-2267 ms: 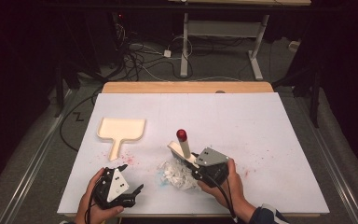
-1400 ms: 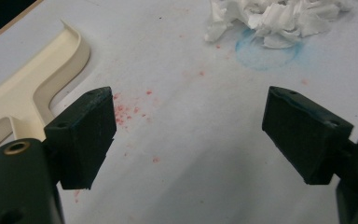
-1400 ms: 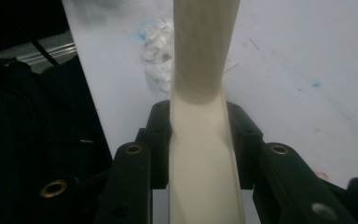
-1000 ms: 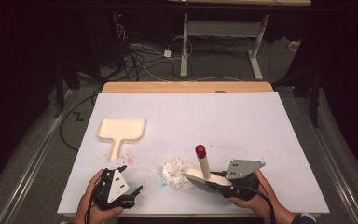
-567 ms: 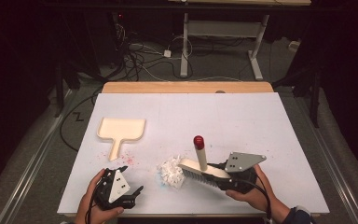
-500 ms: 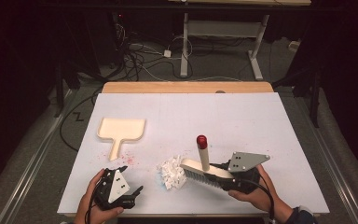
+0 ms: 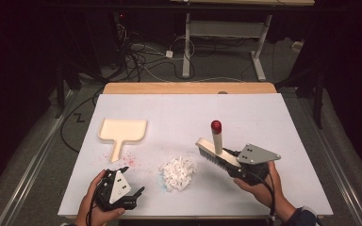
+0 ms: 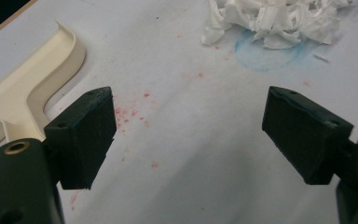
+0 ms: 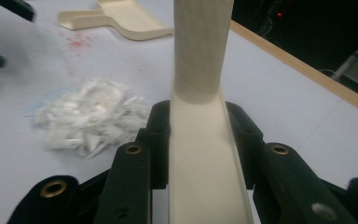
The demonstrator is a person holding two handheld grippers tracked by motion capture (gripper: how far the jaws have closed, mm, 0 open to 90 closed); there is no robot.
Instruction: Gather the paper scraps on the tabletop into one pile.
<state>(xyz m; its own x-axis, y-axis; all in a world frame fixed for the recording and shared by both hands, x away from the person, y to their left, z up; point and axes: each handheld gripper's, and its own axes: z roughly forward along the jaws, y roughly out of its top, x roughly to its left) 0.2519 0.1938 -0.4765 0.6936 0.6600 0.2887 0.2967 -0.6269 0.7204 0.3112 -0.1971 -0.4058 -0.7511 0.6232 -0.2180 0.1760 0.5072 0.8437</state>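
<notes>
Since half a second ago the right gripper has drawn a little to the right in the high view, and the brush it carries now stands clear of the paper pile instead of touching its right edge. The red-tipped handle has moved with it toward the middle of the frame. The left gripper, the dustpan and the pile lie as before.

In the right gripper view the brush fills the centre, its handle cut off by the top edge, so the red tip and the bristles cannot be seen there. The dustpan is cropped at the upper left of the left gripper view. In the high view the left gripper's jaws are small and dark and hard to make out.

The right hand holds its gripper low at the lower right of the table, pointing left, jaws clamped on the brush's wooden back, handle upright. The left hand rests at the lower left edge, its gripper aimed up and right, jaws wide apart over bare paper with red specks. The pile sits between the two grippers, the dustpan upper left of it.
</notes>
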